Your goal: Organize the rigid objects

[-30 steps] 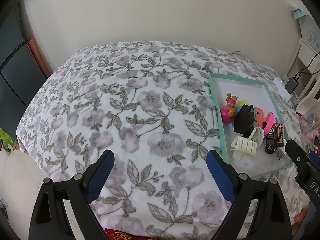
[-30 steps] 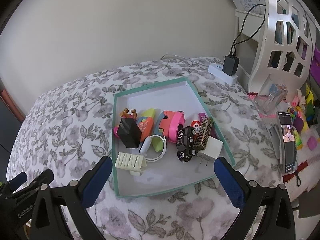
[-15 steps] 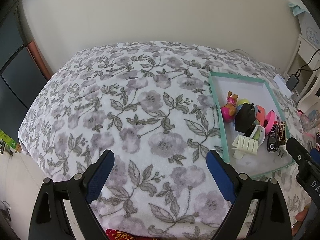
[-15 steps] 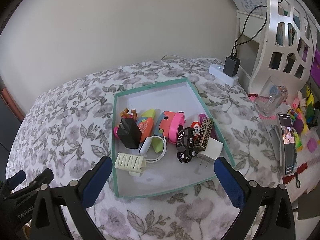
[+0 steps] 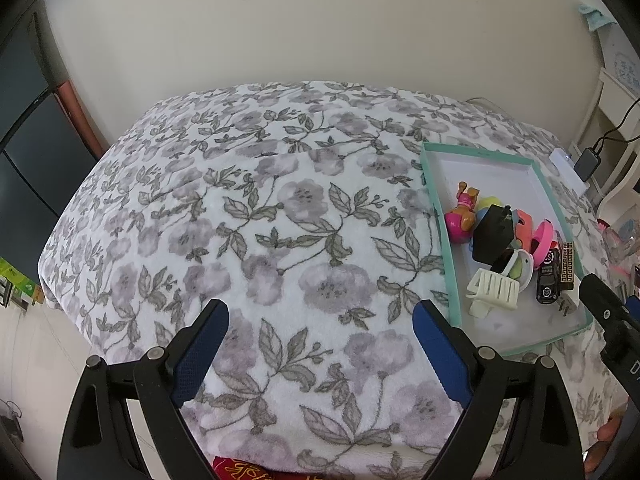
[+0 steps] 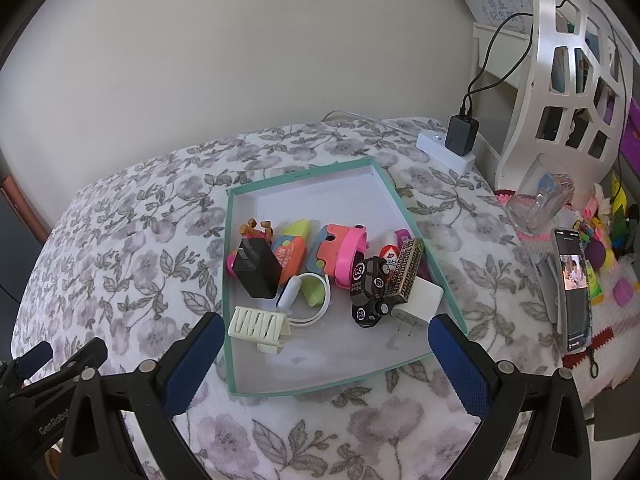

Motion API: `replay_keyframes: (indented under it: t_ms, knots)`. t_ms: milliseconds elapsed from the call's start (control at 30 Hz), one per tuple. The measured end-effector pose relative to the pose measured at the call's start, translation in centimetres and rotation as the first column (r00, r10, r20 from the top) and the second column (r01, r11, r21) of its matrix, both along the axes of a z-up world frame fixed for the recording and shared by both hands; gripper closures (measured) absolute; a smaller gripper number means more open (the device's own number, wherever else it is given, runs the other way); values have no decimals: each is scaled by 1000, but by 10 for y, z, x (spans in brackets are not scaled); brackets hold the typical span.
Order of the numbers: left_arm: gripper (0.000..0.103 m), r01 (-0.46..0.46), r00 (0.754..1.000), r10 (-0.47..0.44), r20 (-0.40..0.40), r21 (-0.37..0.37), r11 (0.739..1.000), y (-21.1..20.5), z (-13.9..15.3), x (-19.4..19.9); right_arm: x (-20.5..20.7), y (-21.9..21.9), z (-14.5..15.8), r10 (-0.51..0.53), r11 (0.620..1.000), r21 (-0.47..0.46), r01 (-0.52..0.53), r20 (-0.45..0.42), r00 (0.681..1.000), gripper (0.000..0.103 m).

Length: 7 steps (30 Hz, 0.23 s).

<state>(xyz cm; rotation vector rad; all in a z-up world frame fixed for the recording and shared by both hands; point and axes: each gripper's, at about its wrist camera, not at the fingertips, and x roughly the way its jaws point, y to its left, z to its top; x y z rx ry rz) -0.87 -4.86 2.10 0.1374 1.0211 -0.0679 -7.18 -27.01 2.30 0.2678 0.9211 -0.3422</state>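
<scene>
A shallow teal-rimmed tray (image 6: 234, 280) lies on the floral blanket and holds several small rigid objects in a pile: a black charger (image 6: 256, 272), a cream comb-like clip (image 6: 258, 323), a black toy car (image 6: 369, 292), a white plug (image 6: 416, 300), a pink ring-shaped toy (image 6: 347, 258). The tray also shows at the right of the left wrist view (image 5: 434, 208). My right gripper (image 6: 324, 344) is open and empty, just short of the tray's near edge. My left gripper (image 5: 320, 332) is open and empty over bare blanket, left of the tray.
The floral blanket (image 5: 240, 220) covers the bed up to a cream wall. A white power strip with a black adapter (image 6: 460, 136), a clear cup (image 6: 540, 204), a phone (image 6: 574, 292) and small toys sit to the right by a white headboard (image 6: 568, 80).
Both views have shifted only slightly; the tray sits a touch further right in the left wrist view. Both grippers stay open and empty.
</scene>
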Motion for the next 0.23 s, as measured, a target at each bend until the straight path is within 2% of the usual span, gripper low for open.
replay_keyframes:
  t_ms: [233]
  knots:
    - [9,1,1000,-1,13,8,1000,0,1,-2,-1,-1,0,4,1000,-3,-4,-5,1000,0]
